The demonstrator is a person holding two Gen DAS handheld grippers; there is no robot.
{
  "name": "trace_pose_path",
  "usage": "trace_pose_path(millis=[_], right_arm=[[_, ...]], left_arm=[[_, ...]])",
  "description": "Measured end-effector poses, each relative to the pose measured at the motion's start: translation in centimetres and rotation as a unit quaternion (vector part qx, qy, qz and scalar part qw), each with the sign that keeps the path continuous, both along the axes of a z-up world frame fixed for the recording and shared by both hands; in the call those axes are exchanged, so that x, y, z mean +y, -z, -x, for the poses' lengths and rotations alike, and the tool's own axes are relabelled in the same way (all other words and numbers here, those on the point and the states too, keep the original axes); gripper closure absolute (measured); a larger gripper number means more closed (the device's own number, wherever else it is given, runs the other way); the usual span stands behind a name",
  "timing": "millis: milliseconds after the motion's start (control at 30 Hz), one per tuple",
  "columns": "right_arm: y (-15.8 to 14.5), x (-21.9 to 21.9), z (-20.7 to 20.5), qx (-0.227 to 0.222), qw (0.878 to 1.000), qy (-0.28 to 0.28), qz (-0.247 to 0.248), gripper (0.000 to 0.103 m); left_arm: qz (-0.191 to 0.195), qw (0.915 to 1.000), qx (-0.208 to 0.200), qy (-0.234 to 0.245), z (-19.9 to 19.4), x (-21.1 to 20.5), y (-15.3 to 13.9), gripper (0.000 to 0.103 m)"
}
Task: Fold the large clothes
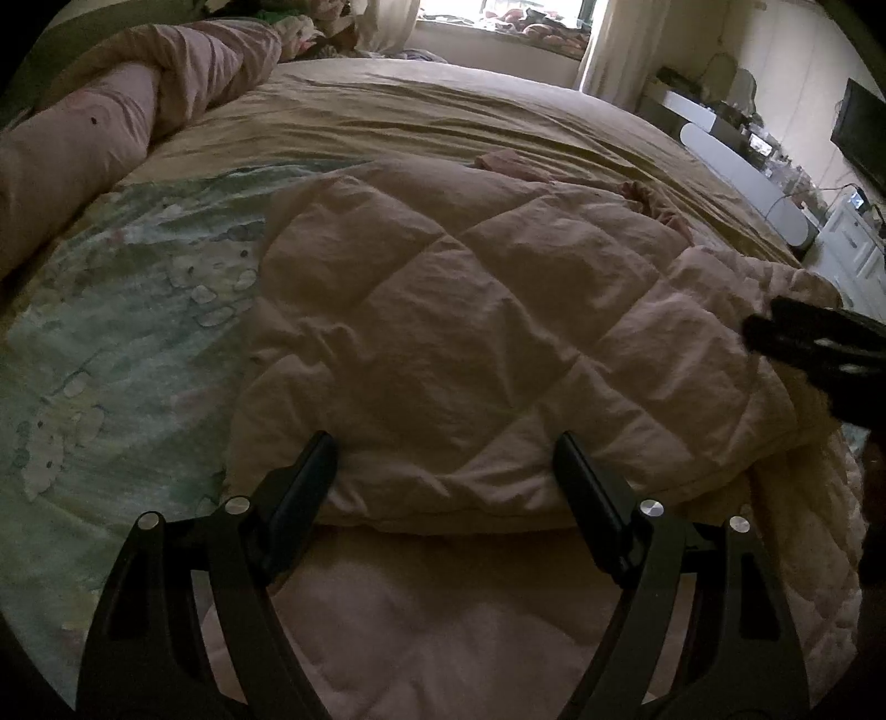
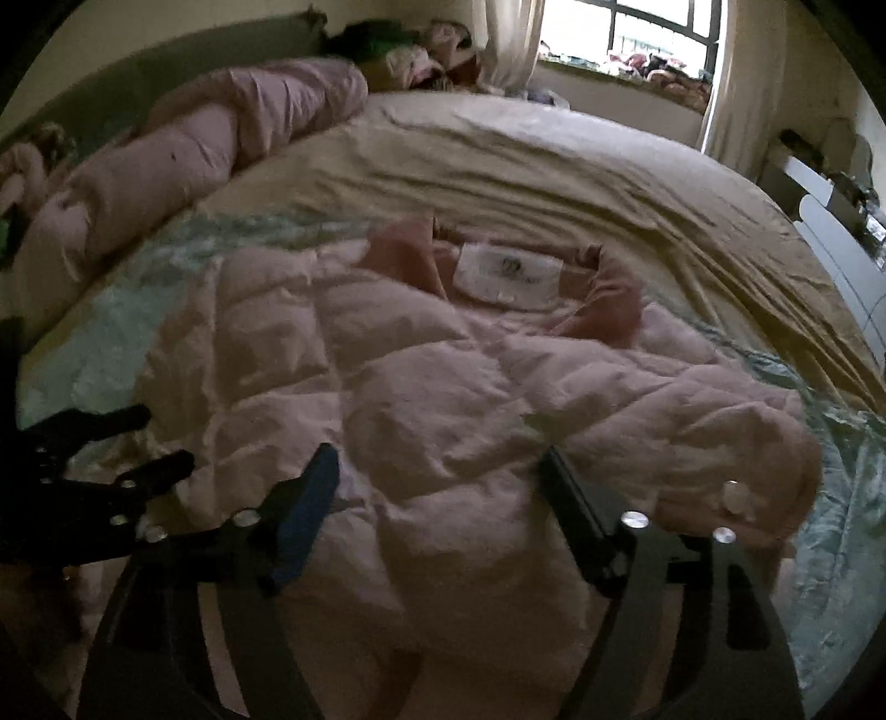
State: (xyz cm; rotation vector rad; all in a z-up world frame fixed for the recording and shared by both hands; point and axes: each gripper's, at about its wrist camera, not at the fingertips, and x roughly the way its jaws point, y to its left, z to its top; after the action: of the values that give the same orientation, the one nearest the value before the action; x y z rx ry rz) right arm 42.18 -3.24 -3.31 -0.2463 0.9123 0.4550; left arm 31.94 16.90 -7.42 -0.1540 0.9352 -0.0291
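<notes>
A pale pink quilted jacket [image 1: 470,343] lies on the bed, folded over itself. In the right wrist view the jacket [image 2: 421,399] shows its darker pink collar [image 2: 404,255] and a white label [image 2: 506,274] at the far end. My left gripper [image 1: 446,448] is open, its fingers spread just above the near folded edge, holding nothing. My right gripper [image 2: 437,459] is open over the jacket's near part, empty. The right gripper shows at the right edge of the left wrist view [image 1: 814,349]; the left gripper shows at the left of the right wrist view [image 2: 111,448].
The jacket lies on a green patterned sheet [image 1: 111,332] over a beige bedspread [image 1: 443,111]. A rolled pink duvet [image 1: 111,111] lies along the bed's left side. A window [image 2: 653,33], white furniture [image 1: 747,166] and a dark screen [image 1: 861,133] stand beyond the bed on the right.
</notes>
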Motion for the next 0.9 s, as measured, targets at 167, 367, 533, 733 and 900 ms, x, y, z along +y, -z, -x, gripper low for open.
trace_pose_path(millis=[167,367,533,733,900], right_arm=[[3.1,0.8,-2.1,0.052,0.998,0.017,0.014,0.021],[5.0,0.0,-2.6,0.065,0.997,0.027,-0.009,0.020],[2.5,-1.7,-0.7,0.050,0.997,0.027,-0.046,0.020],[-0.9,-4.6,1.7,0.026,0.995,0.036,-0.094,0.013],[-3.1,-5.9,3.0,0.008,0.991,0.038,-0.125,0.012]], left_arm=[[0.004,1.0000,0.000,-0.001,-0.2,0.1,0.2,0.030],[-0.005,1.0000,0.002,0.000,-0.2,-0.4,0.2,0.030],[-0.012,0.9999,0.000,-0.003,0.4,-0.7,-0.9,0.030],[-0.013,0.9999,-0.009,0.002,1.4,-1.2,-2.7,0.024],[-0.016,0.9997,-0.021,-0.002,2.5,-1.5,-4.3,0.019]])
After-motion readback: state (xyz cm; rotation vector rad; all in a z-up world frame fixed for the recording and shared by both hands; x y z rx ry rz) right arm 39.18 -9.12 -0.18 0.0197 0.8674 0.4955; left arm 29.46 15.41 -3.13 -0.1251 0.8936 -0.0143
